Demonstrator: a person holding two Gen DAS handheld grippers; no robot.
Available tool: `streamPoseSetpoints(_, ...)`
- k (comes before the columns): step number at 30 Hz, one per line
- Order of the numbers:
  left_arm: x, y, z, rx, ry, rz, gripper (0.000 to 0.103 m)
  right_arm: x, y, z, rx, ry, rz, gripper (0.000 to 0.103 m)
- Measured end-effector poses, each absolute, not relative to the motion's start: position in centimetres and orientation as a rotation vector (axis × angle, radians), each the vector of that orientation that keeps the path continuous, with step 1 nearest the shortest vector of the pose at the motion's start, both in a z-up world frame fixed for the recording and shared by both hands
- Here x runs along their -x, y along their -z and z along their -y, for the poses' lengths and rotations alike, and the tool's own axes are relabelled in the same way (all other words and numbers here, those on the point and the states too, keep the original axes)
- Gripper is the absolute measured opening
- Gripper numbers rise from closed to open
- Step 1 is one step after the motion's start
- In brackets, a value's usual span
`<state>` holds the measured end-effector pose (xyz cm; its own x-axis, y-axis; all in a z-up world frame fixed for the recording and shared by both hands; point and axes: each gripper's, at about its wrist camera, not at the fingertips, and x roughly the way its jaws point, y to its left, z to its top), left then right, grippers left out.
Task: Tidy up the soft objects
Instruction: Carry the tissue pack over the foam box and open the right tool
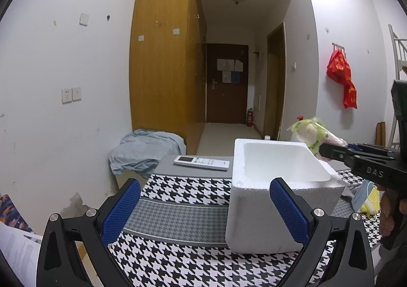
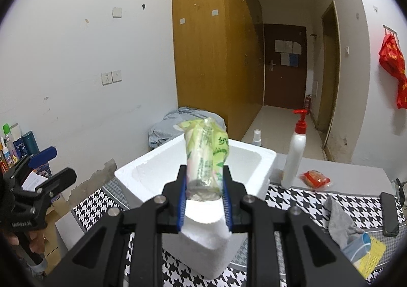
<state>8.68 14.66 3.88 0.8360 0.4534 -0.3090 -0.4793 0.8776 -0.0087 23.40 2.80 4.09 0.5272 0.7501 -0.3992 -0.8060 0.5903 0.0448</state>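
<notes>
Right tool (image 2: 204, 195) clamps the green-printed plastic tissue pack (image 2: 206, 154), holding it up above the white foam box (image 2: 152, 172) on the houndstooth-covered surface (image 1: 183, 261). Left tool (image 1: 203, 213) spread wide, carrying nothing, beside the box.

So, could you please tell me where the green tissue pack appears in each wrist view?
Left wrist view: green tissue pack at right, over the foam box's far right corner, clamped by the right gripper.
Right wrist view: centre, upright between the fingers.
Shared landmark: white foam box.
</notes>
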Motion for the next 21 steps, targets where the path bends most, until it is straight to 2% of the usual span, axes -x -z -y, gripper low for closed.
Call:
streamPoseSetpoints(17, -8.8, -2.5, -15.0, 0.112, -0.476, -0.34, 0.102, -24.4, -3.9, -6.0, 0.193, -0.918, -0.437, 0.029)
streamPoseSetpoints(19, -8.9, -2.3, -15.2, 0.116, -0.478, -0.342, 0.102, -24.5, -3.8, -6.3, 0.193, -0.918, -0.442, 0.032)
streamPoseSetpoints(21, -8.9, -2.2, -15.4, 0.123, -0.484, -0.344, 0.102, -24.6, -3.9, -6.3, 0.186, -0.914, -0.439, 0.043)
